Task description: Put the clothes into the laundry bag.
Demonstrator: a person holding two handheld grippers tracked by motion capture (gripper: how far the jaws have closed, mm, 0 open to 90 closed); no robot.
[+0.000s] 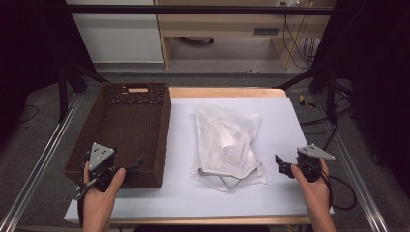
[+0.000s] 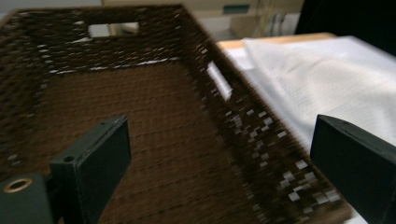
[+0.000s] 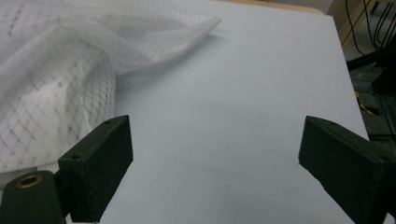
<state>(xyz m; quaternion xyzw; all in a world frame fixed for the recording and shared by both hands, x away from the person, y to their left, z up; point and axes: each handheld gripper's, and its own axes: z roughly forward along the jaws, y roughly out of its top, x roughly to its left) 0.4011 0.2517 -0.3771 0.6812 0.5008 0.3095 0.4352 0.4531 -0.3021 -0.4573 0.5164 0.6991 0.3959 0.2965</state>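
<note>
A dark brown woven basket [image 1: 163, 126] stands on the left of the table, with nothing lying on its floor [image 2: 140, 116]. A white mesh bag [image 1: 227, 140] with a drawstring at its near end lies crumpled on the white sheet to the basket's right. My left gripper [image 1: 137, 164] hovers at the basket's near right corner. Its jaws stand open with nothing between them [image 2: 219, 158], and the mesh bag [image 2: 327, 88] lies beyond the basket wall. My right gripper [image 1: 283, 167] is open and holds nothing [image 3: 215, 154]. It is low over the sheet, just right of the mesh bag [image 3: 51, 79].
A white sheet [image 1: 283, 121] covers the wooden table [image 1: 227, 92]. Metal rails [image 1: 43, 159] run along both sides. Black frame legs and cables [image 1: 338, 188] stand off the right edge. A cabinet and shelf are beyond the far end.
</note>
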